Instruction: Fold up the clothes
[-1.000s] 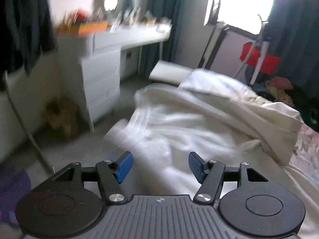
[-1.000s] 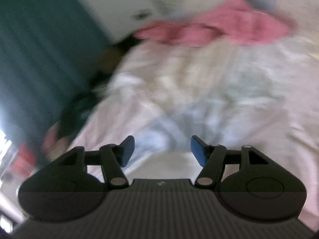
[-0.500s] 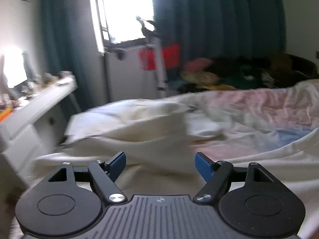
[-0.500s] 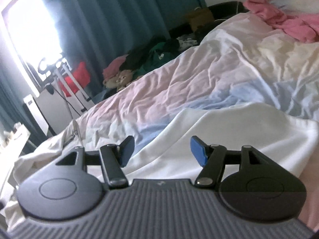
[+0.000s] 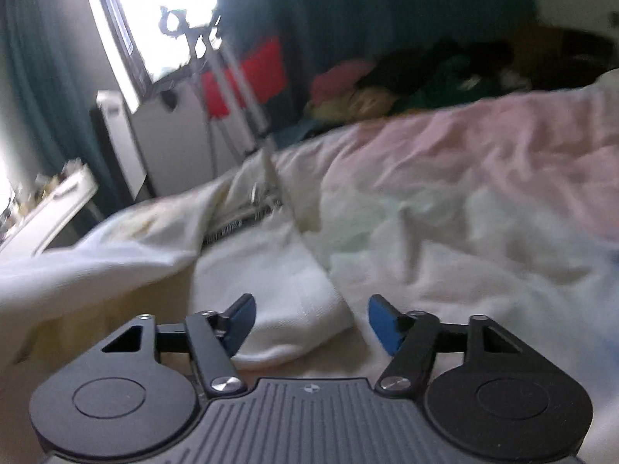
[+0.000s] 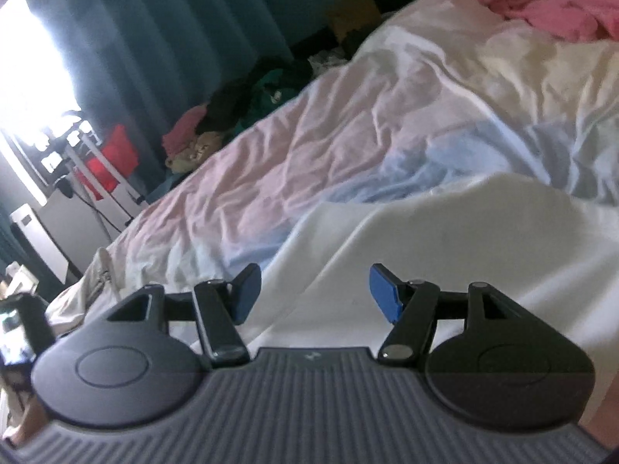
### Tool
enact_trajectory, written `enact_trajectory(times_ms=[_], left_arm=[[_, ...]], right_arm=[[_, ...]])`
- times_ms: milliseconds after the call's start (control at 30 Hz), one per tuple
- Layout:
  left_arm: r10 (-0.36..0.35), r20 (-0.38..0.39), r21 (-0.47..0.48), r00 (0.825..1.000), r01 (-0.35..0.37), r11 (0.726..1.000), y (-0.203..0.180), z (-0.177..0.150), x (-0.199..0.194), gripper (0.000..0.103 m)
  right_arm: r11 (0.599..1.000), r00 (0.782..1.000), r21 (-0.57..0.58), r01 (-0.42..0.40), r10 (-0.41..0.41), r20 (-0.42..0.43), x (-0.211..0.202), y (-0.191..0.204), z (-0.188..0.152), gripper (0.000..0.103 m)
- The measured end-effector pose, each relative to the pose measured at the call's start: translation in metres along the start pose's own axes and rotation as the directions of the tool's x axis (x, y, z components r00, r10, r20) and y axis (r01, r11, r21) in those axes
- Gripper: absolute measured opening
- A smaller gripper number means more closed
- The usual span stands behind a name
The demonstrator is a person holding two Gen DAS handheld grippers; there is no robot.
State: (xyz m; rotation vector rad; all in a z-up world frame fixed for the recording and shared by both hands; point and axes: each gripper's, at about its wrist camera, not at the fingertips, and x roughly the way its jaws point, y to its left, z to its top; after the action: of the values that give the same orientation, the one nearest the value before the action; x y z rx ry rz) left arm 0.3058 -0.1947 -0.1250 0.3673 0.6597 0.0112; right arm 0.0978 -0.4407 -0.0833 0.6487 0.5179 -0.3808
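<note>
A white garment point(image 5: 286, 290) lies on the bed; a rounded folded end of it sits between the blue pads of my left gripper point(image 5: 311, 321), which is open and holds nothing. The same white garment point(image 6: 445, 239) spreads flat in front of my right gripper point(image 6: 313, 294), which is open and empty just above it. A cream garment point(image 5: 127, 239) lies bunched to the left in the left wrist view. Whether the pads touch the cloth cannot be told.
The bed has a crumpled pink, white and blue duvet point(image 6: 348, 147). Pink clothes point(image 6: 549, 4) lie at its far end. A pile of dark and coloured clothes point(image 5: 418, 81) sits by the teal curtains point(image 6: 154, 31). A stand with a red item point(image 5: 240, 77) is near the window.
Both views swung from blurred motion to settle low over the bed. The left gripper dropped towards the white garment's folded end; the right gripper moved closer over the flat white cloth. Both stayed open.
</note>
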Motion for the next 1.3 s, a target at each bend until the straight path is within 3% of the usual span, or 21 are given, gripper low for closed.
enact_trajectory(times_ms=[167,200,300,467,600,667,733,800,900,967,1033,1167,1300], left_arm=[[0.027,-0.024,0.029,0.999,-0.027,0.999,-0.010,0.008,0.014,0.032],[0.037,-0.034,0.033,0.999,-0.036,0.999,-0.011,0.010,0.015,0.023],[0.056,-0.055,0.056,0.997,-0.053,0.997,-0.014,0.015,0.021,0.011],[0.056,0.014,0.075,0.998,-0.057,0.996,-0.015,0.028,-0.004,0.008],[-0.078,0.112,0.068,0.991,0.071,0.995,-0.019,0.060,-0.046,0.007],[-0.174,0.177,0.073,0.969,0.163,0.984,-0.026,0.081,-0.074,0.006],[-0.287,0.243,0.092,0.926,0.273,0.958,-0.037,0.104,-0.103,0.005],[-0.380,0.308,0.137,0.872,0.355,0.925,-0.053,0.123,-0.130,0.005],[-0.520,0.357,0.183,0.776,0.487,0.854,-0.080,0.148,-0.164,0.006],[-0.574,0.343,0.210,0.744,0.534,0.819,-0.097,0.152,-0.175,0.005],[-0.617,0.318,0.225,0.720,0.575,0.786,-0.109,0.152,-0.181,0.013],[-0.631,0.237,0.176,0.739,0.606,0.776,-0.088,0.118,-0.178,0.036],[-0.533,0.170,-0.005,0.829,0.542,0.840,-0.004,0.044,-0.172,0.048]], right_arm=[[0.999,0.999,0.035,-0.014,0.016,-0.041,0.017,-0.004,-0.001,0.065],[0.999,0.999,0.043,-0.019,0.020,-0.042,0.019,-0.005,-0.001,0.065],[0.996,0.998,0.079,-0.030,0.034,-0.045,0.018,-0.011,0.001,0.065],[0.992,0.997,0.115,-0.059,0.064,-0.043,0.012,-0.017,0.002,0.065],[0.990,0.997,0.124,-0.066,0.069,-0.019,0.006,-0.017,0.005,0.065],[0.990,0.998,0.131,-0.060,0.062,-0.011,0.004,-0.019,0.006,0.065],[0.990,0.999,0.134,-0.051,0.052,-0.008,0.004,-0.020,0.008,0.065],[0.989,0.999,0.140,-0.039,0.041,-0.006,0.005,-0.023,0.009,0.065],[0.989,1.000,0.148,-0.025,0.025,0.005,0.005,-0.026,0.010,0.065],[0.989,1.000,0.149,-0.015,0.013,0.014,0.005,-0.029,0.010,0.065],[0.989,1.000,0.149,-0.004,0.001,0.020,0.006,-0.031,0.011,0.065],[0.986,1.000,0.168,-0.002,0.001,0.008,0.010,-0.038,0.011,0.065],[0.983,1.000,0.182,-0.026,0.026,0.000,0.010,-0.039,0.011,0.065]])
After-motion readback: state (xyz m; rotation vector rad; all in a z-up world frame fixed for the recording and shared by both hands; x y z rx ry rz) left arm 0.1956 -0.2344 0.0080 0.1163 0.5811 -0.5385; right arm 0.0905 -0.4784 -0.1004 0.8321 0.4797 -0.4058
